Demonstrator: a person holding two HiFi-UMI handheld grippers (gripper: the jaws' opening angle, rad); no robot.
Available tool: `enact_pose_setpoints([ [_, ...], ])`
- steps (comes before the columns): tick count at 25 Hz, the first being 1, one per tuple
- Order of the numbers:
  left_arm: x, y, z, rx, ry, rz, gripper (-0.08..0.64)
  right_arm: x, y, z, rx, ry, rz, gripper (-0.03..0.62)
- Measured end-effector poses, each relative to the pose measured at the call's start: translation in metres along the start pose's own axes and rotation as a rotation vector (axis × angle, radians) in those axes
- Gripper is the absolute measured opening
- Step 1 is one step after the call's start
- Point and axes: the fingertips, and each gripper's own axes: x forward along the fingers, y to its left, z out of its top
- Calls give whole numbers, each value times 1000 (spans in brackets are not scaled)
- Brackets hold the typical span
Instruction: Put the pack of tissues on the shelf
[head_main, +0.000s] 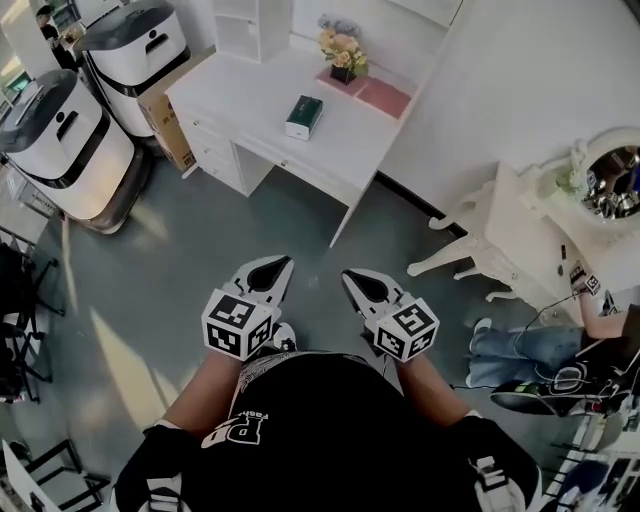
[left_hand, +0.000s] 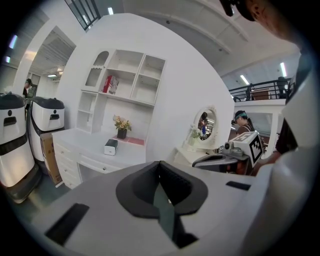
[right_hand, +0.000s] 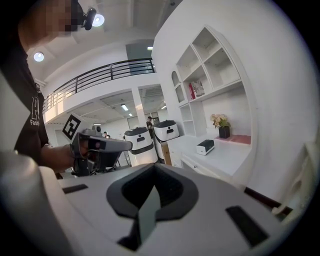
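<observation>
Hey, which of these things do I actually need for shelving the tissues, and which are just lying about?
For the job: pack of tissues on the desk; shelf; left gripper and right gripper, both shut, empty.
Just lying about: flower pot, pink mat, red packet on the shelf, white machines, cardboard box, mirror.

Tissue pack (head_main: 303, 116) on desk (head_main: 250, 90), flower pot (head_main: 343, 62) behind it; shelf unit (head_main: 250, 25) at desk rear; vanity (head_main: 520, 222) right, machines (head_main: 65, 140) left.
</observation>
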Motion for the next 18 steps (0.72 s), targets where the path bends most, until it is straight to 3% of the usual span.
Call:
enact_pose_setpoints([
  [9, 10, 73, 14, 0, 24, -34, 14, 76, -2, 25, -12, 8, -13, 9],
  [18, 11, 110, 22, -42, 4, -62, 14, 107, 0, 35, -47, 76, -36, 9],
])
